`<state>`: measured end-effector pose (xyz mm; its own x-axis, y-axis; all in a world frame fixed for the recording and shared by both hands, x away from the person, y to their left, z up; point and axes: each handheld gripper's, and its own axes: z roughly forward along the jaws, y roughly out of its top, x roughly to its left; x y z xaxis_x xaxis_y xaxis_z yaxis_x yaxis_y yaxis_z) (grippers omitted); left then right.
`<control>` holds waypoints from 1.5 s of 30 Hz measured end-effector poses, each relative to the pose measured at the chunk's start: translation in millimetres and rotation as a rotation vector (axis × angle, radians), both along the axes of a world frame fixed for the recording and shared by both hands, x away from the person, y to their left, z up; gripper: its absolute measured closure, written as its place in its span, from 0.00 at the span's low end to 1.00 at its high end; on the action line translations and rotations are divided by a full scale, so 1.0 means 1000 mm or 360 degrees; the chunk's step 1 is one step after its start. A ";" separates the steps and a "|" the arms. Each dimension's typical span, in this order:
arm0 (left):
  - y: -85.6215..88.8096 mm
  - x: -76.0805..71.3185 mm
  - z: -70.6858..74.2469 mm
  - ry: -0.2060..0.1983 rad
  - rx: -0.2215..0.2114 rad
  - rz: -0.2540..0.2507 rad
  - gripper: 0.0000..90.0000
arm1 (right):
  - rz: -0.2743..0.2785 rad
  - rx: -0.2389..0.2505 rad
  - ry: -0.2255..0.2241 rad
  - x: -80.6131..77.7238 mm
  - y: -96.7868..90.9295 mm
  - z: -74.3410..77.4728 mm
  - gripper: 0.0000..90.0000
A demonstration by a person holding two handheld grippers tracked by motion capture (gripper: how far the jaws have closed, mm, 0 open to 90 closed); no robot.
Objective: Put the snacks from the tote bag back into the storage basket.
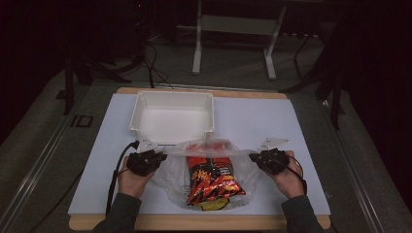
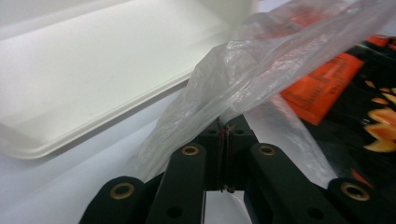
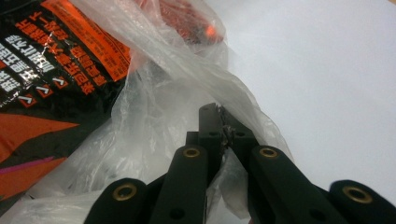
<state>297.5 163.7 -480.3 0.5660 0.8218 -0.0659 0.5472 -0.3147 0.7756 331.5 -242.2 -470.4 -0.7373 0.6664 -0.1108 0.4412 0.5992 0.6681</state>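
Note:
A clear plastic bag [image 1: 245, 167] lies on the white mat with a red and black snack packet [image 1: 211, 179] inside it. Its top edge is stretched in a line between my two grippers. My left gripper [image 1: 163, 154] is shut on the bag's left end; in the left gripper view the jaws [image 2: 223, 130] pinch the film [image 2: 261, 60] beside the packet [image 2: 327, 79]. My right gripper [image 1: 252, 156] is shut on the right end, and in the right gripper view the jaws [image 3: 220, 119] clamp crumpled film [image 3: 154, 102] next to the packet [image 3: 46, 60].
A white rectangular tray [image 1: 141, 104] stands just behind the bag, nothing in it, and appears close in the left gripper view [image 2: 93, 70]. The white mat [image 1: 262, 121] covers a wooden table. A metal frame [image 1: 197, 53] stands on the floor beyond.

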 end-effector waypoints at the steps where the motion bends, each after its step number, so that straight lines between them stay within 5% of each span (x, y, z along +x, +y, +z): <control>1: 0.000 0.001 0.000 0.0002 -0.0019 0.0024 0.97 | 0.0001 -0.0002 -0.0002 0.000 0.000 0.000 0.98; 4: 0.000 0.003 0.000 0.0007 -0.0042 0.0080 0.93 | -0.0013 0.0010 0.0000 0.001 -0.001 0.001 0.98; 10: -0.005 -0.009 0.006 -0.0069 -0.0053 -0.0032 0.71 | -0.0008 0.0026 -0.0038 -0.006 0.004 0.008 0.77; 20: -0.002 -0.028 0.018 -0.0169 -0.0107 -0.0110 0.57 | 0.0093 0.0073 -0.0120 -0.031 0.012 0.031 0.56; 27: -0.003 -0.038 0.023 -0.0226 -0.0135 -0.0130 0.51 | 0.0108 0.0098 -0.0162 -0.039 0.013 0.041 0.55; 33: -0.006 -0.049 0.026 -0.0267 -0.0139 -0.0156 0.53 | 0.0129 0.0110 -0.0167 -0.048 0.017 0.043 0.70; 36: -0.010 -0.057 0.029 -0.0293 -0.0134 -0.0213 0.57 | 0.0133 0.0118 -0.0135 -0.051 0.024 0.037 0.78; 41: -0.022 -0.068 0.034 -0.0311 -0.0119 -0.0313 0.60 | 0.0067 0.0057 -0.0090 -0.045 0.034 0.019 0.74; 44: -0.029 -0.070 0.033 -0.0305 -0.0079 -0.0358 0.61 | 0.0009 0.0054 -0.0074 -0.040 0.038 0.012 0.69; 45: -0.036 -0.067 0.030 -0.0282 -0.0008 -0.0359 0.61 | -0.0009 0.0056 -0.0066 -0.037 0.039 0.010 0.68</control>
